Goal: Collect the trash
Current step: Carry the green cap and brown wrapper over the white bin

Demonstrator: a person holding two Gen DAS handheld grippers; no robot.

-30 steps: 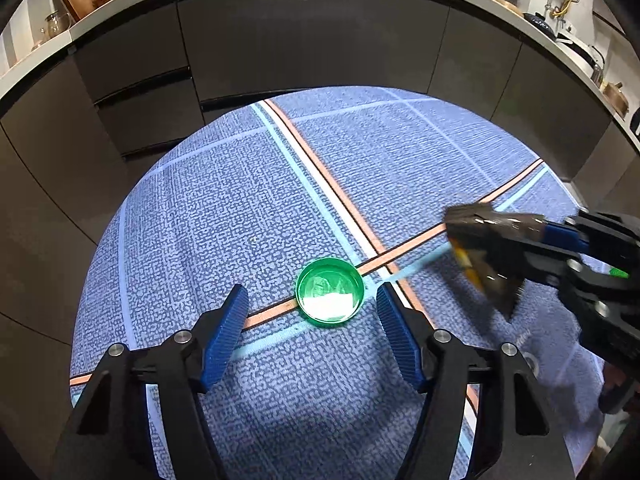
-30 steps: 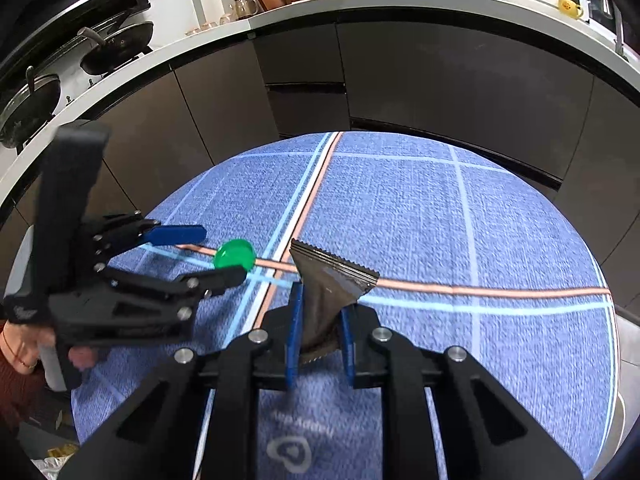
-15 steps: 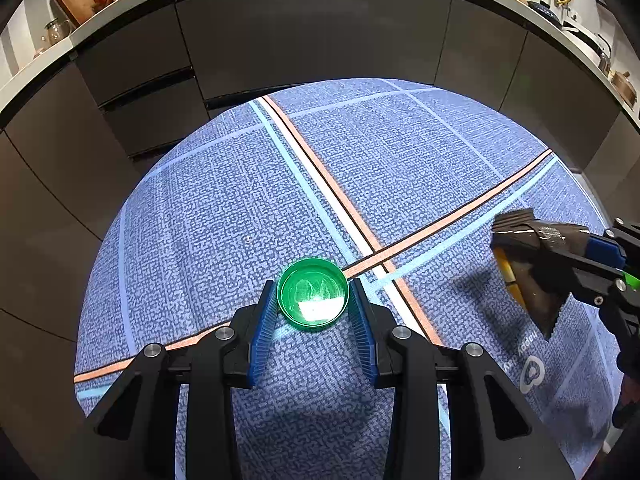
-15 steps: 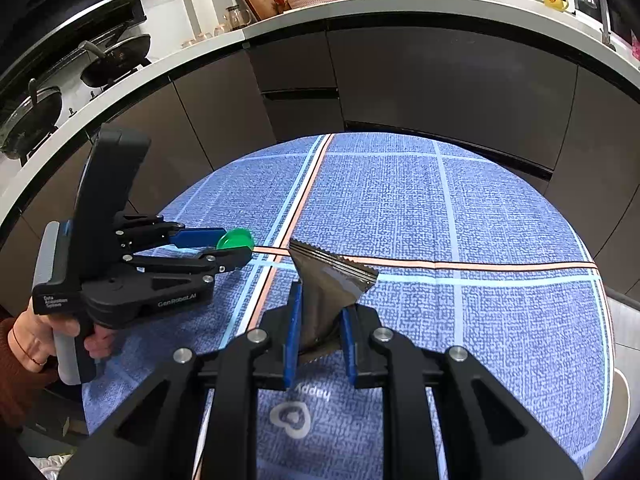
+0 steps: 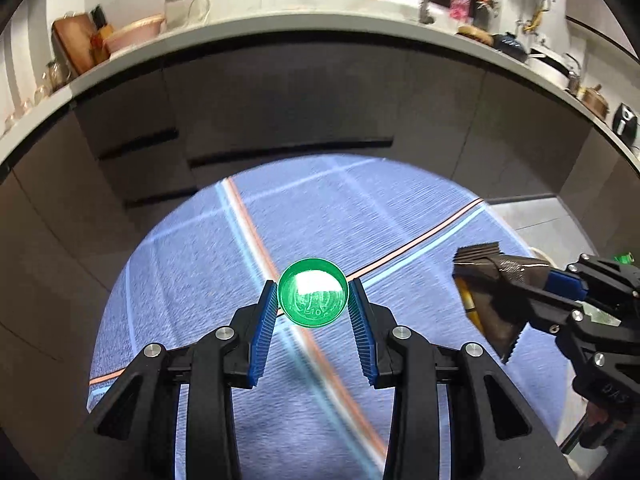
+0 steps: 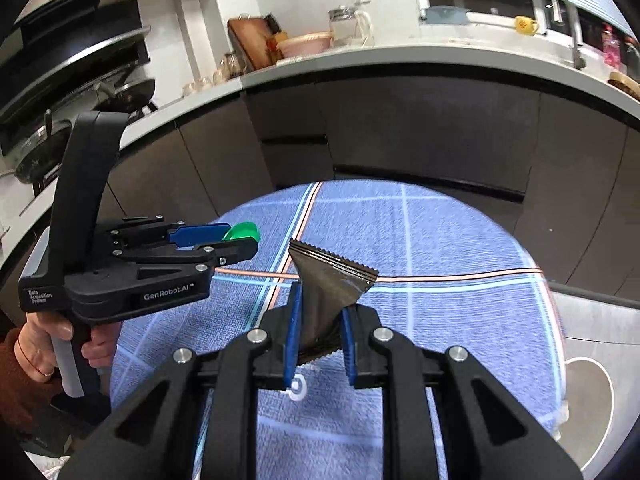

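Green bottle cap (image 5: 312, 293) sits pinched between my left gripper (image 5: 312, 300) pads above the blue plaid tablecloth (image 5: 400, 232), while my right gripper (image 6: 319, 320) beside it is clamped narrow on a brown serrated-edge wrapper (image 6: 332, 288) over the same cloth.

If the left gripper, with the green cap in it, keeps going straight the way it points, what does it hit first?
Most likely the blue tablecloth: the left gripper, shut on the green cap, tilts downward at it, and nothing shows in between. Depth is hard to judge; the dark cabinets lie beyond.
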